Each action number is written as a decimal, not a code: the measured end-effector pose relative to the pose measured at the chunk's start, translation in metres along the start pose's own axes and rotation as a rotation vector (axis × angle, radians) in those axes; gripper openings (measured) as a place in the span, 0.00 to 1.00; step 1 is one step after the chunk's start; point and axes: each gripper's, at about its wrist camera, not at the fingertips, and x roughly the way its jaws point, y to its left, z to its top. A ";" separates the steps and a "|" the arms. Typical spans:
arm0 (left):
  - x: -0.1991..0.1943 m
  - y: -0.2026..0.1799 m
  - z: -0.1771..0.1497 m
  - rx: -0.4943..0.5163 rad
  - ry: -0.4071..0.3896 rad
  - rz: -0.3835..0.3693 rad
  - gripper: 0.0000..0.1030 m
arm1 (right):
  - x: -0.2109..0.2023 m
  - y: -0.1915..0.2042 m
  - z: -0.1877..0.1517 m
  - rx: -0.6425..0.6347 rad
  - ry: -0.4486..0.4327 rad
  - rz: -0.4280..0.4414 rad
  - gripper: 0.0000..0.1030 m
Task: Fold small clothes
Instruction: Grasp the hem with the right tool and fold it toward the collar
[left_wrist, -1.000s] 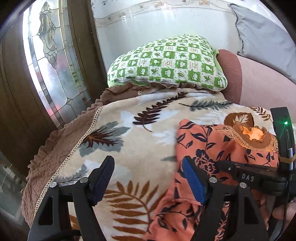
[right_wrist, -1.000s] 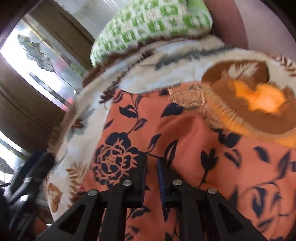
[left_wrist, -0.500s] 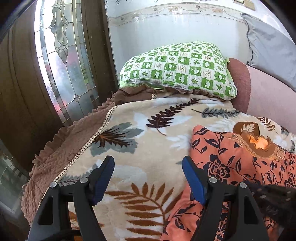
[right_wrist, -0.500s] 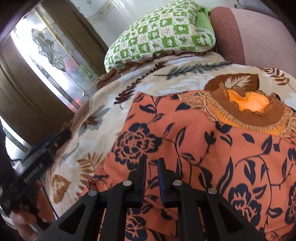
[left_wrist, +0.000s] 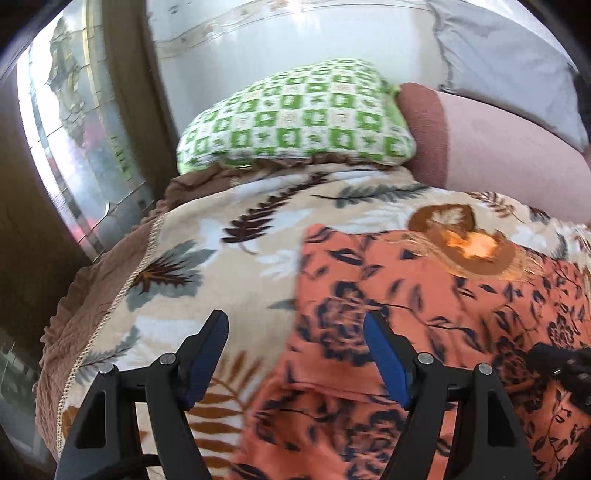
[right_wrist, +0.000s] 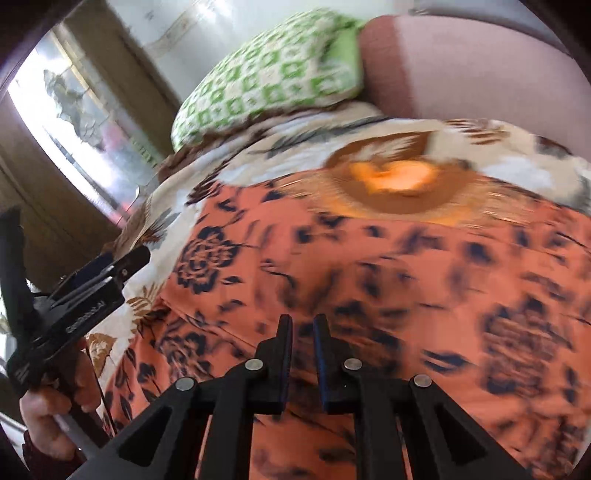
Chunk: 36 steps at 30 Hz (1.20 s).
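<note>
An orange garment with dark blue flowers (left_wrist: 424, 295) lies spread on the bed, its brown and yellow fringed neckline (left_wrist: 469, 243) at the far end. My left gripper (left_wrist: 295, 325) hovers open over the garment's left edge, one finger above the blanket and the other above the cloth, nothing between them. My right gripper (right_wrist: 303, 325) is above the garment (right_wrist: 369, 266), jaws almost together with only a thin gap, and I see no cloth pinched. In the right wrist view the left gripper (right_wrist: 140, 254) shows at the left, held by a hand (right_wrist: 48, 417).
A cream blanket with a leaf print (left_wrist: 207, 258) covers the bed and has a brown ruffled border. A green checked pillow (left_wrist: 295, 114) lies at the far end, beside a pink padded backrest (left_wrist: 498, 147) and a grey cushion (left_wrist: 509, 59). A leaded glass door (left_wrist: 74, 129) stands left.
My right gripper has drawn back and risen, so more of the garment shows beneath it. My left gripper swung off the garment, then back over its left edge. The garment has not shifted.
</note>
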 end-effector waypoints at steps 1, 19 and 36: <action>-0.002 -0.009 0.000 0.015 -0.005 -0.009 0.74 | -0.009 -0.008 -0.002 0.012 -0.010 -0.007 0.14; -0.017 -0.101 -0.005 0.170 -0.027 -0.071 0.74 | -0.067 -0.103 -0.005 0.202 -0.121 -0.076 0.14; -0.016 -0.094 -0.003 0.147 -0.028 -0.064 0.74 | -0.047 -0.155 -0.008 0.334 -0.069 -0.271 0.14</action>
